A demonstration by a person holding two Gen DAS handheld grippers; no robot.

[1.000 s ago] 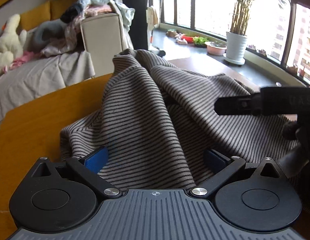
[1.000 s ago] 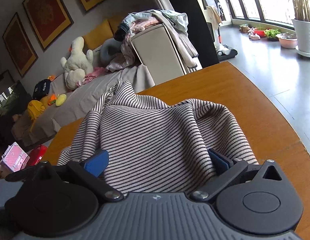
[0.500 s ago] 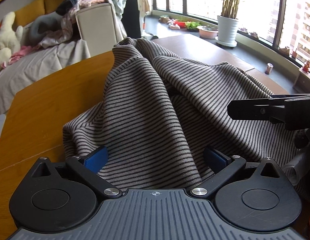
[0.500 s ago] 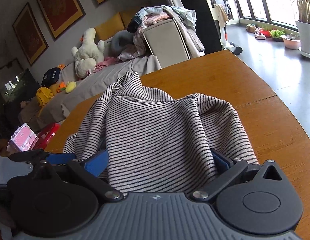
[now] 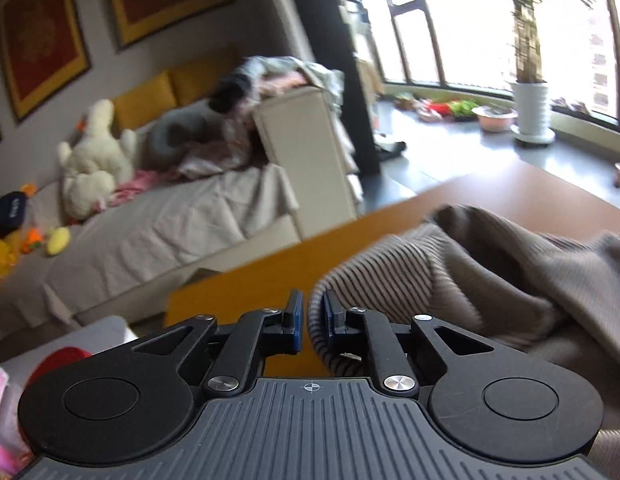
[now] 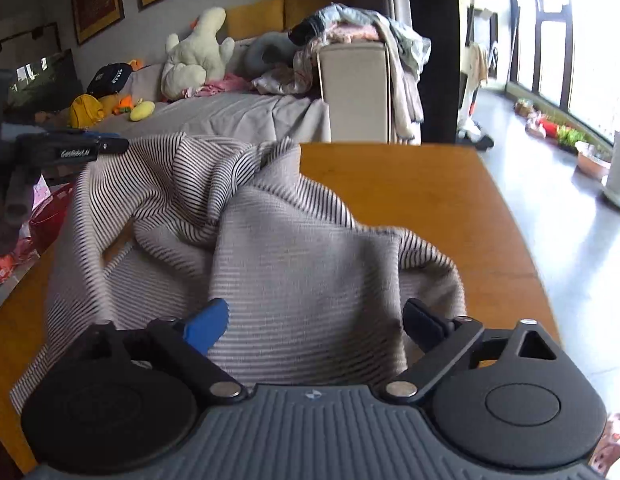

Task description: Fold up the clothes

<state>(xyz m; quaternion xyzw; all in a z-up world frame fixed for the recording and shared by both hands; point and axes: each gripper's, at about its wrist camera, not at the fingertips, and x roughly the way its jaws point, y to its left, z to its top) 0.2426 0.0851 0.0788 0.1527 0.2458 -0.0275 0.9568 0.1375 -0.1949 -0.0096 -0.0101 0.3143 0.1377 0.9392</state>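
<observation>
Left gripper point(image 5: 309, 322) pinching striped cloth point(image 6: 270, 248) at left desk point(image 6: 429, 200) edge; right gripper point(image 6: 315, 326) spread, just been closing, cloth between, not pinched yet.

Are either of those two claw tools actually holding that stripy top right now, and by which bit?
The left gripper has just closed on a fold at the striped top's edge. The right gripper only straddles the cloth.

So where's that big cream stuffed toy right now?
The cream stuffed toy sits on the grey-covered sofa beyond the wooden table, against the yellow cushions, left of the piled clothes in the right wrist view.
</observation>
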